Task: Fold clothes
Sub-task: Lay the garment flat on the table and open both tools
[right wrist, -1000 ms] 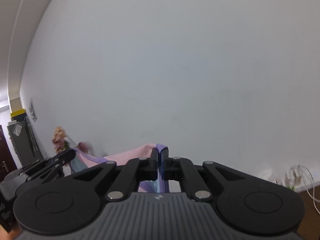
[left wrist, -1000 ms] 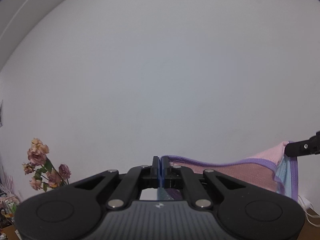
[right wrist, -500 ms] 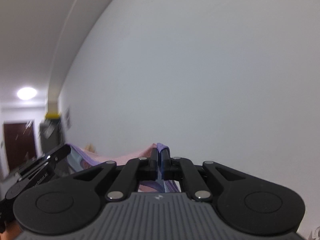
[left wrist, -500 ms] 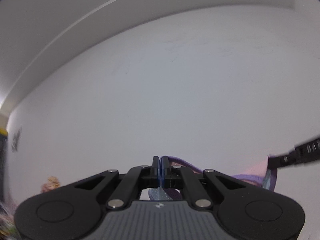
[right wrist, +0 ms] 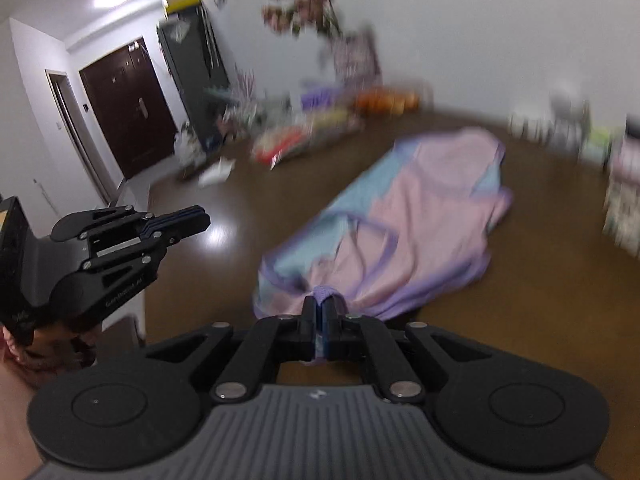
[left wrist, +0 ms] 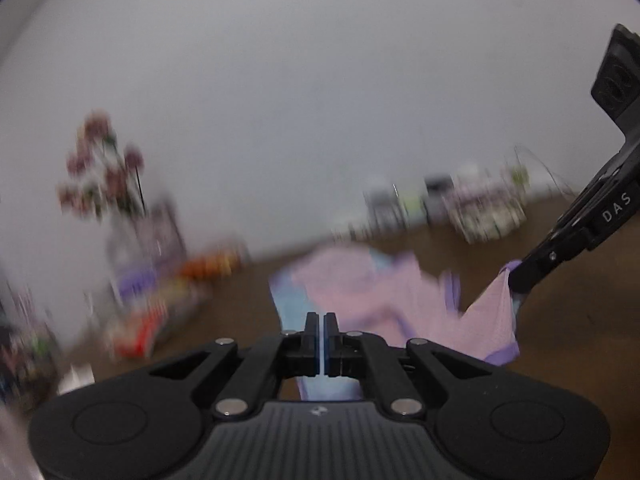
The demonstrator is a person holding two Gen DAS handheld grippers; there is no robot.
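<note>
While the right gripper (right wrist: 319, 312) pinches the pink-and-blue garment (right wrist: 420, 216) spread on the brown floor (right wrist: 540, 280) and the left gripper (right wrist: 188, 220) looks closed and empty, a one-sided pull could bunch it.

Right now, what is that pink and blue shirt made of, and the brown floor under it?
The shirt looks like soft, thin knit fabric, matte, maybe mesh: it drapes and bunches where the right gripper pinches its purple trim. The brown surface looks hard and glossy, perhaps polished wood or laminate: it mirrors the ceiling light.
</note>
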